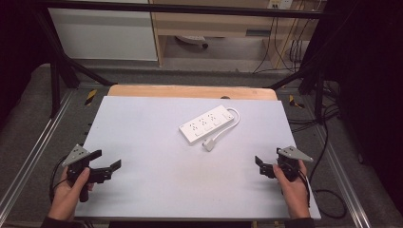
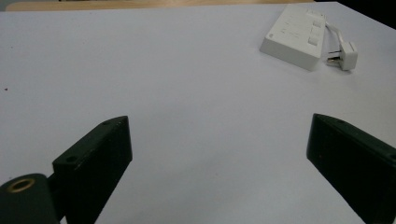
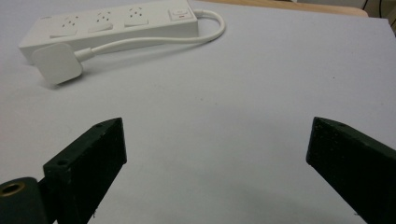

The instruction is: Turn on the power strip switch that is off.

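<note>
A white power strip (image 1: pixel 205 125) lies slantwise on the pale grey table top (image 1: pixel 157 190), a little beyond its middle. Its short white cable (image 1: pixel 232 121) loops back to a white plug (image 1: pixel 209 145) lying beside the strip's near end. My left gripper (image 1: pixel 107 160) hovers near the table's front left corner, jaws wide apart with nothing between them. My right gripper (image 1: pixel 268 159) sits near the front right, also open and empty. The left gripper view has the strip (image 2: pixel 294 37) and plug (image 2: pixel 345 53) far off beyond the gripper (image 2: pixel 219 128). The right gripper view has the strip (image 3: pixel 112 25) and plug (image 3: pixel 56 63) beyond the gripper (image 3: pixel 217 128).
A wooden strip (image 1: pixel 190 91) runs along the table's far edge. Black frame legs (image 1: pixel 57 80) stand at the back left and back right. Metal rails (image 1: pixel 28 156) flank the table, and black cables (image 1: pixel 328 137) trail over the floor on the right.
</note>
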`<state>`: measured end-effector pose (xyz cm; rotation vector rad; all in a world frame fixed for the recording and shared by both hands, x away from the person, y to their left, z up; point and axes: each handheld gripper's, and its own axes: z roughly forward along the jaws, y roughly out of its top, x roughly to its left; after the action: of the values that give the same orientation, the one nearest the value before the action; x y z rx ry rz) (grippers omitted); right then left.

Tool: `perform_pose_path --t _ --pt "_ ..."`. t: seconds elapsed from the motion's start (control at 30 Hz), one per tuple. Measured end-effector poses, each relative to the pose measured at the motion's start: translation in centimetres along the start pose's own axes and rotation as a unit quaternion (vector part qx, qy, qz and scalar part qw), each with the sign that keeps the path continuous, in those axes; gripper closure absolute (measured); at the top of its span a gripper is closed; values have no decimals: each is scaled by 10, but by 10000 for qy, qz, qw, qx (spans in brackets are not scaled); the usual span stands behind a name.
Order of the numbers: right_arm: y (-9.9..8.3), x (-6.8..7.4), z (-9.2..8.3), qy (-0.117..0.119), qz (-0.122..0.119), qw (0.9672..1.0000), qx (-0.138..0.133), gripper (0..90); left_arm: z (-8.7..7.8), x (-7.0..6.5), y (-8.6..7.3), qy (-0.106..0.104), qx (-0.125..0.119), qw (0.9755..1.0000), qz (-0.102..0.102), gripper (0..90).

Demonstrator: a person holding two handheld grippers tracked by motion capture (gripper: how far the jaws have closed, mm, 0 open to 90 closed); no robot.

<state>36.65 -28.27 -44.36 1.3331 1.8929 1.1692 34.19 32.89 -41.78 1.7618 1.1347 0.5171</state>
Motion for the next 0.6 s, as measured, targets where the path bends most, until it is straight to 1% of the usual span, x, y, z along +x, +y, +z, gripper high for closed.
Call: perform_pose_path --t 0.03,0.07,0.1,0.27,0.37,0.5,0.53,0.6 --pt "0 0 0 6 -17 10000 61 51 0 0 0 -15 5 10000 10 67" --pt "0 0 0 6 -17 10000 61 51 0 0 0 -15 5 10000 10 67" --pt "0 1 1 -2 -69 9999 97 51 0 0 0 -9 6 10000 9 67" --pt "0 5 1 6 -130 9998 143 47 0 0 0 -9 -1 10000 8 67" --pt "1 6 0 6 -179 9998 118 41 -1 0 0 -15 3 10000 18 67" --pt "1 6 1 16 -168 9998 122 40 0 -1 0 -18 23 10000 46 67" --pt "2 6 0 6 -113 9999 119 41 1 -2 0 -7 24 10000 38 67" --pt "2 6 0 11 -122 9999 108 41 1 -2 0 -5 22 10000 57 67"
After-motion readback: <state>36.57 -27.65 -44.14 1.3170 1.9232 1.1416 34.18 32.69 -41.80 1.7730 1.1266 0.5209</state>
